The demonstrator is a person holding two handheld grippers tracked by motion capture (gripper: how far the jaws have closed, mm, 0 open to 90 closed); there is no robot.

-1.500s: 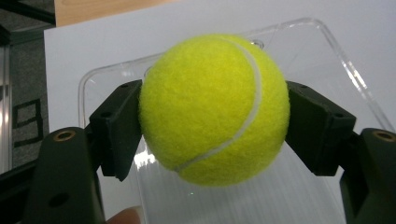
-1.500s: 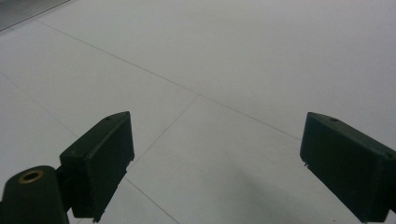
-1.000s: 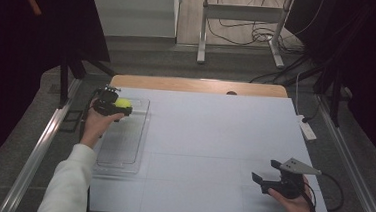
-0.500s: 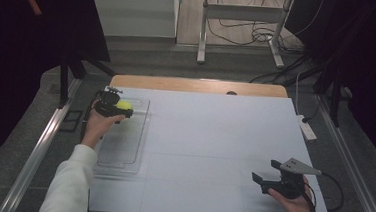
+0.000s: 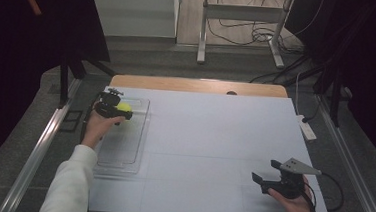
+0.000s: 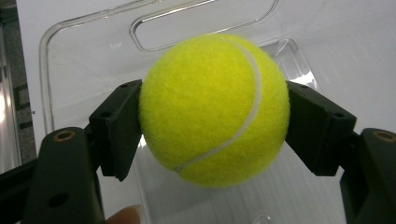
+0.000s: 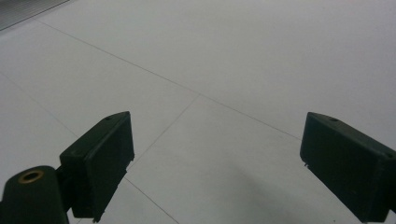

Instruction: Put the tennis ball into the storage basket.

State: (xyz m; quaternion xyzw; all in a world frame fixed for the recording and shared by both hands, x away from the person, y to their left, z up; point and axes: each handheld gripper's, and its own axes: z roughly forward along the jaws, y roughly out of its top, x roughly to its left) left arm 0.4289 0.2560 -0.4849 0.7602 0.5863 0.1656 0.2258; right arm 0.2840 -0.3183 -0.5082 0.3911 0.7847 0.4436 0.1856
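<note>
White sleeve (image 5: 70,183) on left arm; black two-jaw left gripper (image 6: 212,121), brass-ringed screw holes; right gripper (image 5: 263,177) with grey three-cornered plate, black cable.

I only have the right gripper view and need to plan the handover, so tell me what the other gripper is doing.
Observer: The left gripper is shut on a fuzzy yellow tennis ball, one jaw on each side of it.
Operator: Tell me what lies under the ball.
Observer: A clear plastic rectangular tray, at the left edge of the white table; in the left gripper view its slotted handle shows beyond the ball.
Operator: Report where my gripper sits relative to that.
Observer: The right gripper is open near the table's front right corner, far from the tray, jaws pointing left.
</note>
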